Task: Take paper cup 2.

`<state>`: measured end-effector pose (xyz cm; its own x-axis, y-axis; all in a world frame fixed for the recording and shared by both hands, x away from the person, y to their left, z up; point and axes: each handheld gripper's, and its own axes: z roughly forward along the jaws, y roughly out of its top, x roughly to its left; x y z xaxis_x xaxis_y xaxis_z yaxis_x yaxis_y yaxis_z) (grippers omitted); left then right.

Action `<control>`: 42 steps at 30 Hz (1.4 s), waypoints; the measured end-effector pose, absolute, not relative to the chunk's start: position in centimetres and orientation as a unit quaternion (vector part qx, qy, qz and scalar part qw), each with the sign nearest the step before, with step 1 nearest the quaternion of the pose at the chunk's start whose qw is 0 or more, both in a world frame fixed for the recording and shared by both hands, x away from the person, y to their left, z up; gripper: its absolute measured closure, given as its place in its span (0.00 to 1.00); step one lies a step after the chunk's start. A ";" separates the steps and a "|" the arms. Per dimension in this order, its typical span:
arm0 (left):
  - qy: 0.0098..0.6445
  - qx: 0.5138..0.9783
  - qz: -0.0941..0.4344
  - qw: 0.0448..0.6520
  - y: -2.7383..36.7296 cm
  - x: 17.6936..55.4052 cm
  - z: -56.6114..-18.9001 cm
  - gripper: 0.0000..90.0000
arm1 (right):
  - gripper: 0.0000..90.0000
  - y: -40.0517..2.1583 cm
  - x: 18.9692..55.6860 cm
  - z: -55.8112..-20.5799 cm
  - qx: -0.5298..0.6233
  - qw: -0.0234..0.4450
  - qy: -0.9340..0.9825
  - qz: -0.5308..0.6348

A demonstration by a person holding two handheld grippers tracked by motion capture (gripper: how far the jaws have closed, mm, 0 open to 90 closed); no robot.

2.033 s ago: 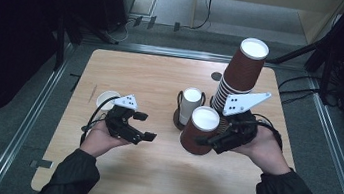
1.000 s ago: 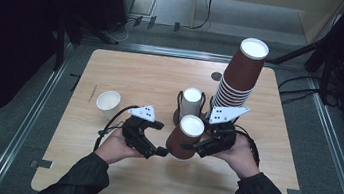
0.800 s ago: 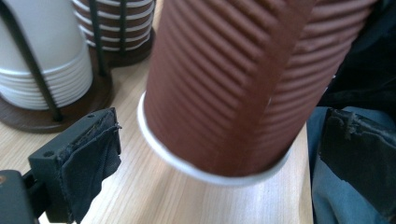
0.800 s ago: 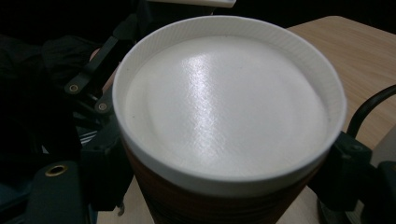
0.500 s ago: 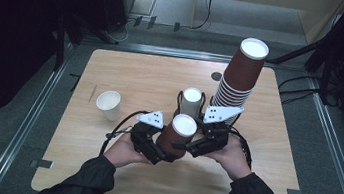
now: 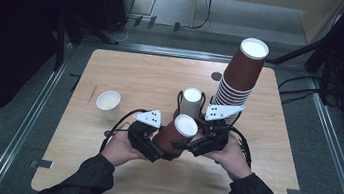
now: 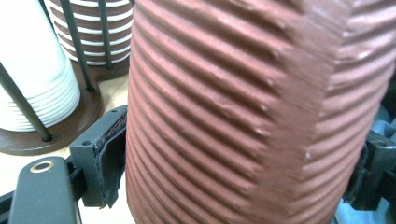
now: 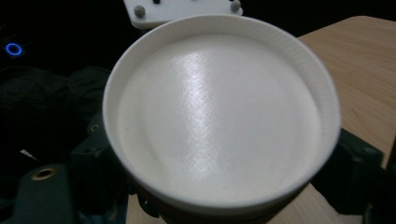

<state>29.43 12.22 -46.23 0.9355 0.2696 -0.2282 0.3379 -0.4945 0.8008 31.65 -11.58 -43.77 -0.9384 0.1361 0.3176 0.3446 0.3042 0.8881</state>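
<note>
Grippers meet near the table's middle: left gripper (image 6: 155,148) has just been closing onto the cup (image 6: 175,135) (ribbed, brown), right gripper (image 6: 194,145) clamps its rim end, for a handover.

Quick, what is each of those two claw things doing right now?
Left gripper: fingers have just been closing on the brown ribbed cup, both pads against its wall.
Right gripper: fingers wide around the same cup near its rim, apparently holding it.
</note>
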 end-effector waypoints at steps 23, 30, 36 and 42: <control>0.179 0.917 -0.035 0.353 13.3 30.7 -47.2 0.14 | 0.16 -14.0 30.7 -45.2 -0.129 0.042 -0.877 -0.461; 0.159 0.932 -0.049 0.322 12.3 30.9 -48.1 0.14 | 0.16 -13.8 30.8 -45.8 -0.123 0.037 -0.887 -0.445; 0.141 0.940 -0.074 0.302 11.2 30.7 -49.0 0.14 | 0.16 -13.3 30.7 -46.2 -0.103 0.027 -0.896 -0.430; 0.123 0.944 -0.096 0.289 10.2 30.3 -49.6 0.14 | 0.16 -12.2 30.7 -46.2 -0.080 0.044 -0.898 -0.431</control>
<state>30.31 10.18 -49.62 0.9512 0.1768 -0.2528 0.2880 -0.8023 0.5228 30.71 -12.16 -46.21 -0.9832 0.1064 0.1484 0.1824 0.6159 0.7665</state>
